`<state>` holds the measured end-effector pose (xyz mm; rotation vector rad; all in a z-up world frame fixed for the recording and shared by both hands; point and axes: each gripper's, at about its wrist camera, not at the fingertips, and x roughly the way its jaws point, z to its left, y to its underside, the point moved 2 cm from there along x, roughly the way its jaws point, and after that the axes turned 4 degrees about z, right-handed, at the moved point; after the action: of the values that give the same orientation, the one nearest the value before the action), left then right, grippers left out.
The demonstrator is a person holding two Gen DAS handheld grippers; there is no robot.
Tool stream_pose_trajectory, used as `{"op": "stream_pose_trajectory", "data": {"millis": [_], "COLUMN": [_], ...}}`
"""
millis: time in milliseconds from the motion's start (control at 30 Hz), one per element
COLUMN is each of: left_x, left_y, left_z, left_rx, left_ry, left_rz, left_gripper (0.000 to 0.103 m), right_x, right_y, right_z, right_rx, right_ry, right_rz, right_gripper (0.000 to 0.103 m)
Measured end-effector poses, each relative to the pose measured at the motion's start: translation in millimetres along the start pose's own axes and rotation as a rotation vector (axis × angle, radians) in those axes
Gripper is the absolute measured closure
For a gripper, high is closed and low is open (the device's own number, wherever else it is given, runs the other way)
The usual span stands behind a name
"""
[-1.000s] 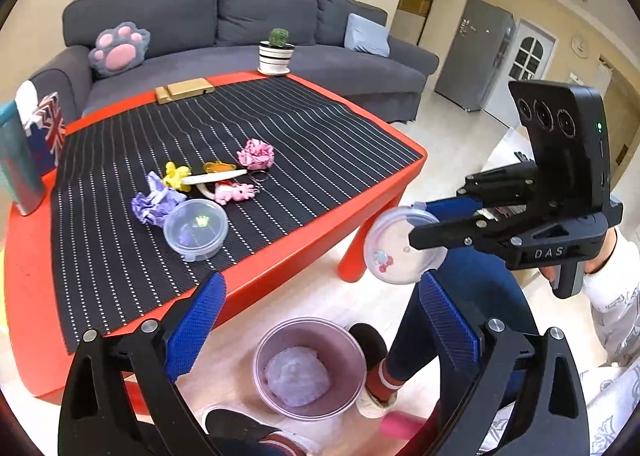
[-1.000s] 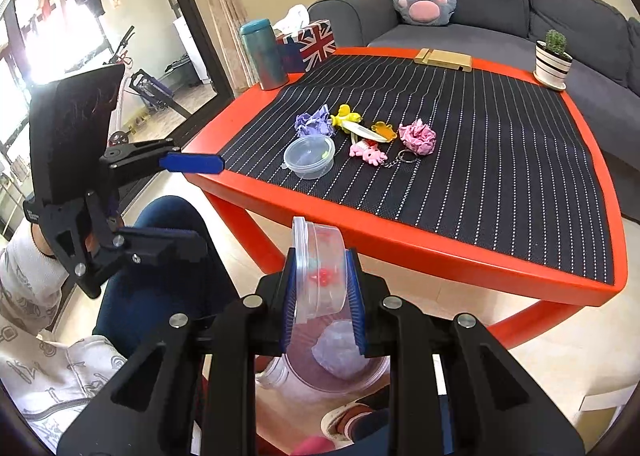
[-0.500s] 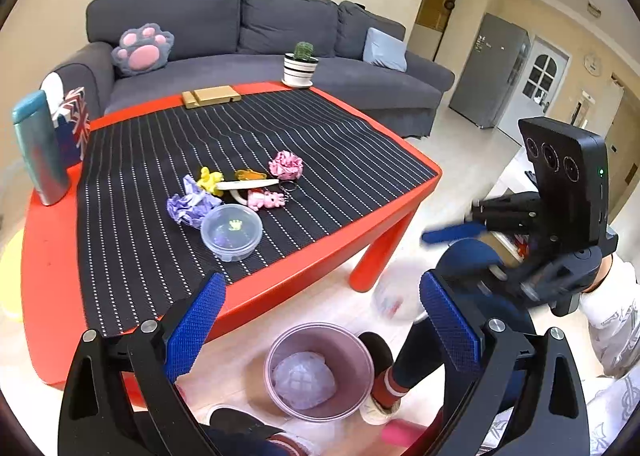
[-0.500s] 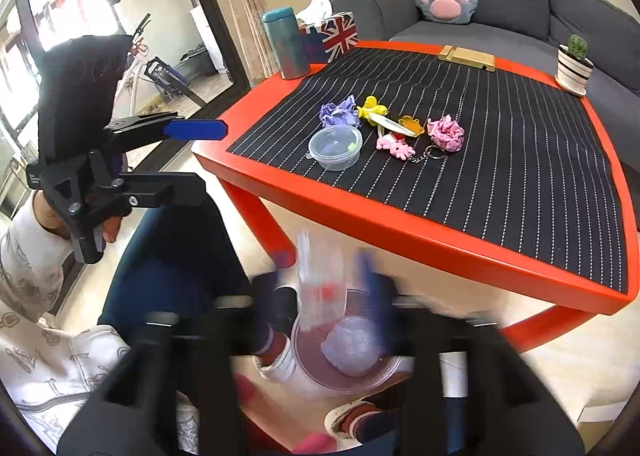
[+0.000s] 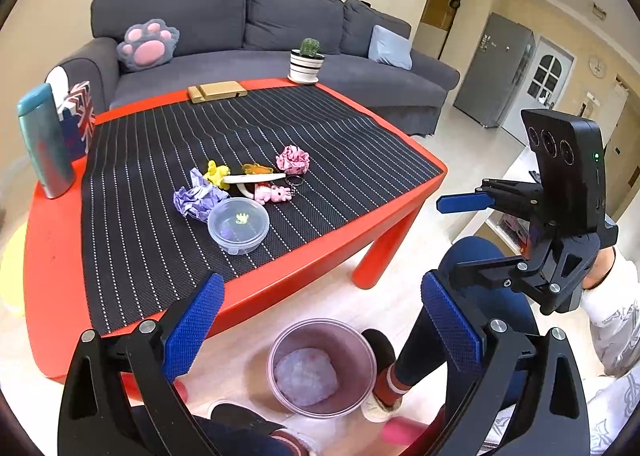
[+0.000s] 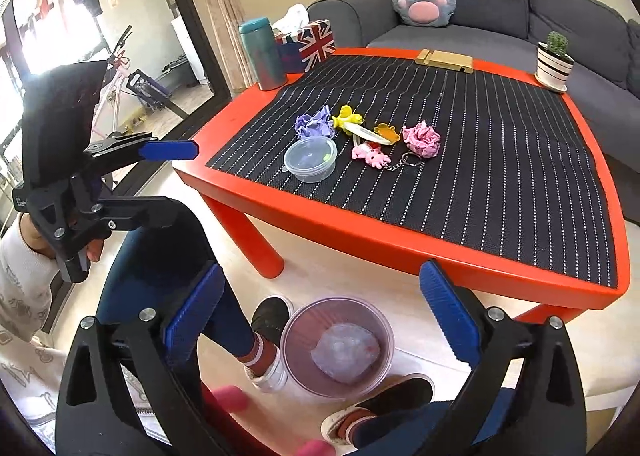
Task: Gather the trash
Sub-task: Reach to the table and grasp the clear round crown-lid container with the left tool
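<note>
A round bin (image 5: 322, 366) stands on the floor in front of the red table (image 5: 300, 270), with a pale container lying inside it (image 6: 345, 352). My right gripper (image 6: 320, 320) hangs open and empty above the bin (image 6: 337, 348); it also shows in the left wrist view (image 5: 444, 240). My left gripper (image 5: 320, 320) is open and empty over the bin too, and shows in the right wrist view (image 6: 180, 180). On the table lie a clear lidded container (image 5: 238, 225), a purple paper wad (image 5: 196, 198), a pink wad (image 5: 293, 159) and small toys (image 5: 256, 180).
A teal bottle (image 5: 44, 140) and a flag tissue box (image 5: 78, 116) stand at the table's left corner. A potted cactus (image 5: 307, 62) and wooden blocks (image 5: 218, 91) sit at the far edge. A grey sofa (image 5: 240, 40) is behind. The person's legs and feet (image 6: 264, 348) flank the bin.
My right gripper held a clear lidded container above the bin, then opened; the container dropped into the bin. Both grippers have risen slightly.
</note>
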<state>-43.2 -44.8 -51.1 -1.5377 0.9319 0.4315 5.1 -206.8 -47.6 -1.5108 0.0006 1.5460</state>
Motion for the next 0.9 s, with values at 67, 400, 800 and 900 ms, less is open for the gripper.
{"op": "stream_pose_trajectory", "data": {"millis": [67,400,800,900], "left_x": [0,-1,-4,-2], "left_y": [-1,-3,-16,-21], "left_z": [0,-1,17,24], "left_rx": [0.001,0.003,-0.028,-0.036], "left_ry": [0.000,-0.002,-0.033,-0.045], "left_rz": [0.000,-0.002,-0.015,-0.017], "left_gripper": [0.008,0.008,0.008,0.008], "right_x": [-1,-5,-11,-13], "right_y": [0,-3,-22,-31], "right_z": [-1,-1,-10,-15], "right_rx": [0.002,0.001,0.013,0.017], "right_ry": [0.003,0.014,0.043,0.051], "right_rz": [0.000,-0.007,-0.030,-0.044], "right_gripper": [0.006,0.006,0.006,0.005]}}
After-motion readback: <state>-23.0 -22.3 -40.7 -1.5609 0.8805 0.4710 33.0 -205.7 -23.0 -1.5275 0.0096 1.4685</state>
